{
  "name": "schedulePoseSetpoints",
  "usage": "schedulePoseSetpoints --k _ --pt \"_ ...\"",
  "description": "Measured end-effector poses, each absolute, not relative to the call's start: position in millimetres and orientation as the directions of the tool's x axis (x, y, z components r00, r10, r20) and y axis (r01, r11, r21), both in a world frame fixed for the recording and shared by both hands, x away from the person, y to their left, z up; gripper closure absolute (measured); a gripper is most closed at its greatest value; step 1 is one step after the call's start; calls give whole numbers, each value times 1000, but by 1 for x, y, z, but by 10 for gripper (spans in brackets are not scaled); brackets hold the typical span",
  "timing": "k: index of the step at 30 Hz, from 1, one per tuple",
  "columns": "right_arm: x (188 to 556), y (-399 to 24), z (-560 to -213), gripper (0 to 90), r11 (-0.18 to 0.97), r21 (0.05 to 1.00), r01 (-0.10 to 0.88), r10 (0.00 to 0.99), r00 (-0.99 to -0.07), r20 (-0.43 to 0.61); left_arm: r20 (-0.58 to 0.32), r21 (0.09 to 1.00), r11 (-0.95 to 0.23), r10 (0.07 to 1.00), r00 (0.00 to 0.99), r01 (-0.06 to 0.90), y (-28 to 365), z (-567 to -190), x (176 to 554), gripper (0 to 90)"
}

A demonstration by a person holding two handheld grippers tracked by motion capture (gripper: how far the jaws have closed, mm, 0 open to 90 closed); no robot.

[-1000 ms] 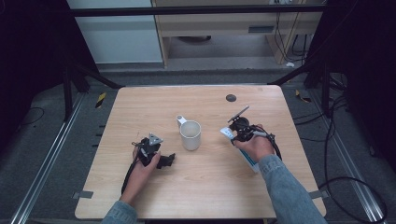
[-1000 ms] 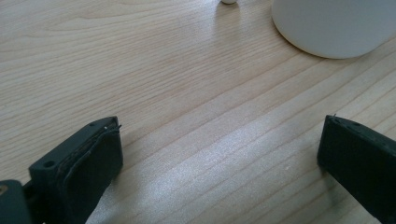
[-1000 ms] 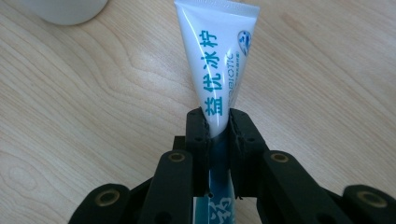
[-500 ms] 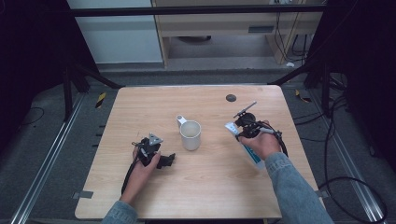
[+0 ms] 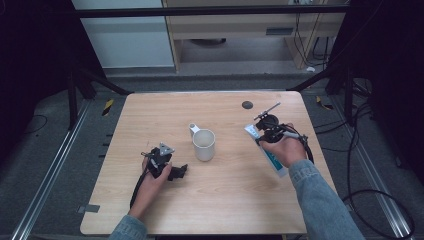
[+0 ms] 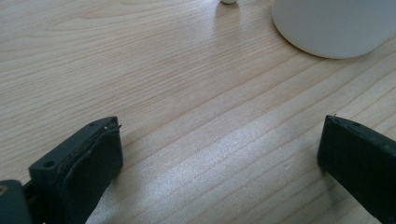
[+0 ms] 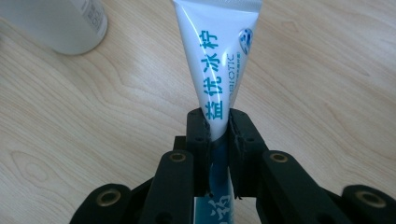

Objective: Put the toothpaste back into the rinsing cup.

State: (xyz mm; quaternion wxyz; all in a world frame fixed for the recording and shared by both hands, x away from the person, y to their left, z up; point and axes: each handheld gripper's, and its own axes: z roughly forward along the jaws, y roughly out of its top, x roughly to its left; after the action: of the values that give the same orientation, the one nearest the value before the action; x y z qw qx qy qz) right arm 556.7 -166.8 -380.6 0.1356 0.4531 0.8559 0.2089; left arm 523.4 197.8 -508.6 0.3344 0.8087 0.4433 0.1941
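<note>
A white toothpaste tube (image 7: 219,60) with blue lettering is pinched near its lower part between the jaws of my right gripper (image 7: 218,135), which is shut on it. From the high view this tube (image 5: 274,162) lies slanted under the right hand at the table's right, with the right gripper (image 5: 269,133) at its far end. A white mug (image 5: 204,144) stands upright mid-table, its handle pointing away. My left gripper (image 5: 178,171) rests low on the table left of the mug. Its jaws stand wide open over bare wood (image 6: 219,140), with the mug (image 6: 336,23) just ahead.
A small dark round spot (image 5: 247,104) sits on the wooden table (image 5: 150,115) near the far edge. The mug's side (image 7: 60,23) shows left of the tube. Cables trail on the floor to the right of the table.
The right gripper has carried the tube a little to the right and farther from the person, away from the mug. The left gripper has stayed put.
</note>
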Motion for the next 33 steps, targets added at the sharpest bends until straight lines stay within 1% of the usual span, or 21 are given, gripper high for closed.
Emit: schedulePoseSetpoints --k 7,12,20,22,33 --pt "555 -167 -369 797 481 523 704 838 -545 -36 17 713 -383 847 531 587 198 -509 523 0" --pt "550 -165 -359 797 460 585 668 826 -564 -5 17 713 -383 847 532 587 198 -509 523 0" --pt "543 -153 -345 796 432 665 609 808 -589 13 17 713 -383 847 532 587 198 -509 523 0" --pt "541 -149 -343 796 417 698 582 798 -603 26 17 713 -383 847 532 587 198 -509 523 0" --pt "541 -126 -336 796 368 762 533 797 -603 36 17 713 -383 847 531 587 198 -509 523 0"
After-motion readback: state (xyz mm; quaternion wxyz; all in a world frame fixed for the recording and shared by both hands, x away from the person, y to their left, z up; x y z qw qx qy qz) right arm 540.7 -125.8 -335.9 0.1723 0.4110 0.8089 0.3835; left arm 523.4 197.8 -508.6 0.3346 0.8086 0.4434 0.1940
